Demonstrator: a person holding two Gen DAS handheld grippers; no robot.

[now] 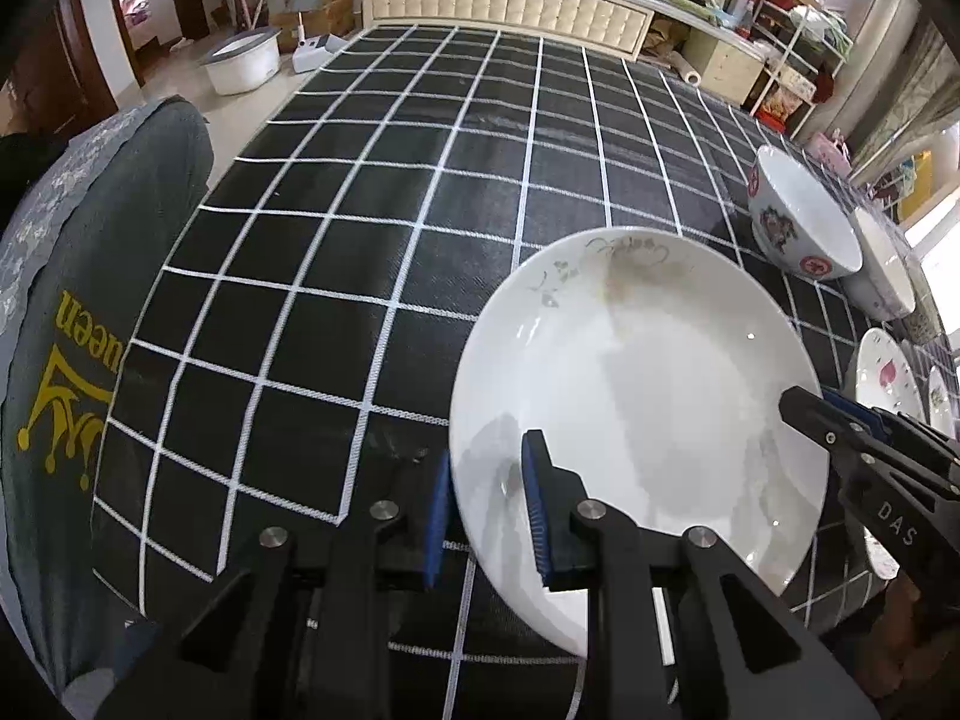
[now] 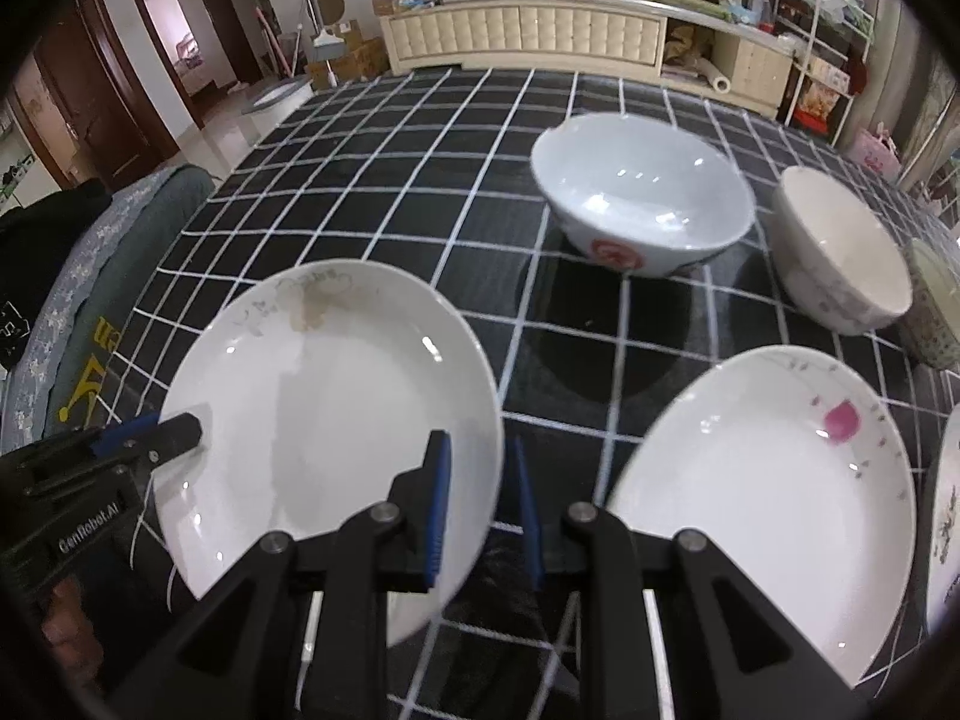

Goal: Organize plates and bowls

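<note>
A black tablecloth [image 1: 372, 276] with a white grid fills both views, backed by a cream tufted cabinet [image 1: 510, 6] heaped with boxes across the top of the frame and dark wooden doorways at upper left. A grey cushion [image 1: 90, 312] printed in yellow lies along the left edge.

At lower right of the left wrist view, the white plate [image 1: 636, 414] sits with both claws straddling opposite rims. The left gripper [image 1: 489, 516] is parted, one blue pad over the dish and one outside the rim; the right gripper [image 2: 483, 513] stands likewise. Whether either actually pinches the rim cannot be told.

Only the right wrist view fully shows the pink-flowered plate [image 2: 762, 498] at lower right, the red-marked bowl [image 2: 642, 204] and the cream bowl [image 2: 840, 252] beyond. A further plate and bowl are cut off at the right edge.
</note>
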